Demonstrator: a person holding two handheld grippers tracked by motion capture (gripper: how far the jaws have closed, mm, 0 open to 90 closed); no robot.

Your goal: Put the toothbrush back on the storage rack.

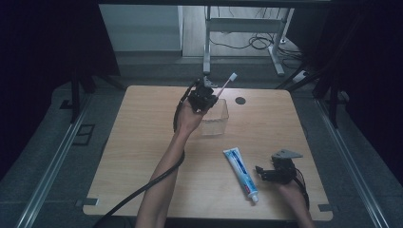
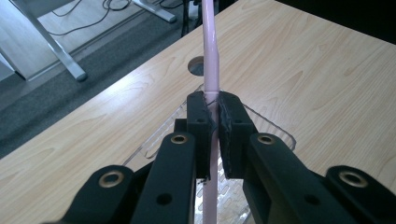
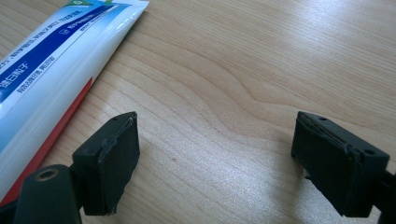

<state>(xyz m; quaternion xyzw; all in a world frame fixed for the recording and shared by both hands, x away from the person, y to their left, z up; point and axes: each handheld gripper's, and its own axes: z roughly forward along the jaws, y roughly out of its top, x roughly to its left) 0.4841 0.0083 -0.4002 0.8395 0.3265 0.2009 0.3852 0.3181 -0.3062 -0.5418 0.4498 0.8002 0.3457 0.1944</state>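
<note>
**Toothbrush held over the clear box, toothpaste left waiting**

In the high view, a pink toothbrush (image 1: pixel 227 83) is held by the left gripper (image 1: pixel 203 97) above the far part of the tabletop (image 1: pixel 142 142), just over a clear plastic box (image 1: pixel 215 121), bristle end tilted up and away, probably so it can be lowered inside. A toothpaste tube (image 1: pixel 241 172) lies near and to the right, with the right gripper (image 1: pixel 275 173) just beside it.

In the left gripper view, the jaws are seen clamped on the toothbrush handle (image 2: pixel 211 60), the box rim (image 2: pixel 275 128) lying below.

In the right gripper view, the jaws are spread wide over bare wood, nothing between them, the toothpaste tube (image 3: pixel 42 70) lying to the left, seemingly kept within reach.
</note>
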